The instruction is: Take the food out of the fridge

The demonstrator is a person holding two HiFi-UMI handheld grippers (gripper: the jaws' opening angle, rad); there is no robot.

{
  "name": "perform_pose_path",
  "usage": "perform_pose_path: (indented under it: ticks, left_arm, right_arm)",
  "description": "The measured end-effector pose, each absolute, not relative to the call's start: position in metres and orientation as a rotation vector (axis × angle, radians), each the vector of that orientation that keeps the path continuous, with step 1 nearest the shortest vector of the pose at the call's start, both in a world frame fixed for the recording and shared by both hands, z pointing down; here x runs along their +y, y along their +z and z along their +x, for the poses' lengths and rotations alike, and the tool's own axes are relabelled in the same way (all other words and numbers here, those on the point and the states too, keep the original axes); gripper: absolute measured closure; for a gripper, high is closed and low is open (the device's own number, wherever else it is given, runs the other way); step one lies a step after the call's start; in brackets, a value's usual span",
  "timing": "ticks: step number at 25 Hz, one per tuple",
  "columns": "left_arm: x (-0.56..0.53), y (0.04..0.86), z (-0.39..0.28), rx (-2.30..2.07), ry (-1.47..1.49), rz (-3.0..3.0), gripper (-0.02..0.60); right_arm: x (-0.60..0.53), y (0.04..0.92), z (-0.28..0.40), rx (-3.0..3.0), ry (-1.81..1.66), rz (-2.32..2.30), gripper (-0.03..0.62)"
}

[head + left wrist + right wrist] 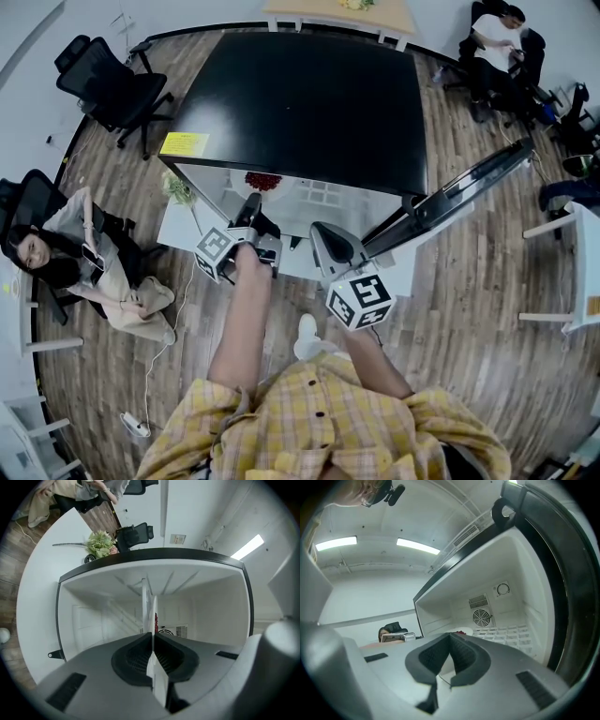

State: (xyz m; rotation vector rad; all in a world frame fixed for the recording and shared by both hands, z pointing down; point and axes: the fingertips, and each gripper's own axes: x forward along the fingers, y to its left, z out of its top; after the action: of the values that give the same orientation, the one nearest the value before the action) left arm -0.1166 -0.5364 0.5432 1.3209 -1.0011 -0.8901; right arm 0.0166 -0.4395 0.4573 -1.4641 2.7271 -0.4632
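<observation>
A black-topped mini fridge (300, 103) stands open. Inside it lies a white plate (265, 190) with red food (262, 180) on it. My left gripper (251, 212) reaches into the fridge's mouth. In the left gripper view, which is rolled sideways, its jaws are shut on the plate's rim (151, 620). The plate shows edge-on, with the red food (155, 623) beyond the left gripper (152, 638). My right gripper (323, 246) hovers just outside the opening. In its own view the right gripper (450, 637) is shut on nothing, and the red food (460, 632) peeks over it.
The fridge door (459, 192) swings open to the right. A fan grille (482, 617) sits on the fridge's back wall. Flowers (176, 187) stand left of the fridge. A seated person (84, 253) is at the left, another (497, 42) at the back right, and an office chair (108, 84) stands nearby.
</observation>
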Motion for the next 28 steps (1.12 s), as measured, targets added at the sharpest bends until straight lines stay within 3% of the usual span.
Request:
perform_pose_path:
  ticks: [28]
  left_arm:
    - [-0.455,0.497,-0.116,-0.956,-0.981,1.308,0.561]
  right_arm:
    - [-0.387,0.436,0.004,2.714,-0.394,-1.457,0.588]
